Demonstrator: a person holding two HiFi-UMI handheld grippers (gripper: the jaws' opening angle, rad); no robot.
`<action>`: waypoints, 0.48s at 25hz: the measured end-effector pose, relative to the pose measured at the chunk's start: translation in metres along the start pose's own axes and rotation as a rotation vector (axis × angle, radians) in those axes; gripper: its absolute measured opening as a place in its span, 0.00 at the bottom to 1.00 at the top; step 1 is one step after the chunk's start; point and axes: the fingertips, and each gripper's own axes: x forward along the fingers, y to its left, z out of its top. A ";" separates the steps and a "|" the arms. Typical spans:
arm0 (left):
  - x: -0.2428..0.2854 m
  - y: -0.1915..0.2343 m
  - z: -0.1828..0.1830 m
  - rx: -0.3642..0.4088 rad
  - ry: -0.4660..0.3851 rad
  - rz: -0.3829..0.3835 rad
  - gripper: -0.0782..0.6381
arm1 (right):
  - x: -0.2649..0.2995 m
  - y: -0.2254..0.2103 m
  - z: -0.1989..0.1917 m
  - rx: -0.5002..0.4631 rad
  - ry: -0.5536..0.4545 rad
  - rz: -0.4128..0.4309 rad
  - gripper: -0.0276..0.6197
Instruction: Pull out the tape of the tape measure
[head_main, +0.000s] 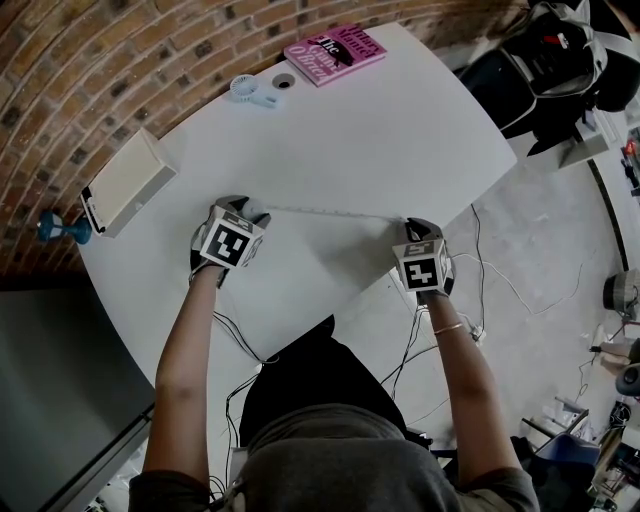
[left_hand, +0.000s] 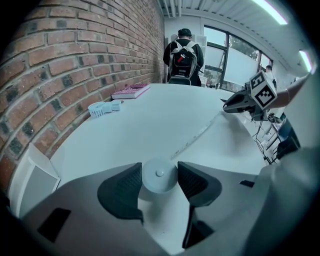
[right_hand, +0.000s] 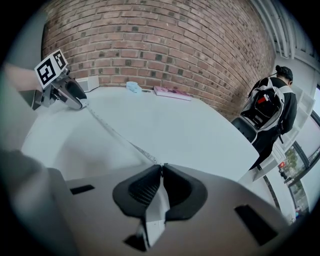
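At the bottom of the head view the person's forearms reach up the frame to the near edge of the white bench. Left of centre, the left gripper has its fingers closed on either side of the round grey case of the tape measure, pads against its rim. Right of centre, the right gripper has its fingers pinched together on the free end of the tape. The tape runs as a thin, nearly straight line across the middle of the frame between them, low over the bench; whether it rests on the surface I cannot tell. The case looks small, light and smooth, so it could twist or slip unless held across its widest part, as it is now. The tape looks narrow and limp and probably pulls back toward the case, so its very end is the place to hold, pulled in line with the mouth of the case. Farther up sit a white box at the left, a small pale-blue fan and a pink book at the top. A person with a backpack stands at the upper right.
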 end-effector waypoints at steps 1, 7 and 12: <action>0.000 -0.001 -0.001 0.003 0.006 0.000 0.44 | 0.000 0.000 -0.002 0.000 0.004 0.002 0.09; 0.002 -0.002 -0.004 0.003 0.029 -0.004 0.44 | 0.002 -0.001 -0.006 -0.006 0.018 0.008 0.10; 0.002 -0.003 -0.007 0.002 0.038 0.001 0.44 | 0.001 -0.001 -0.005 -0.025 0.019 0.004 0.12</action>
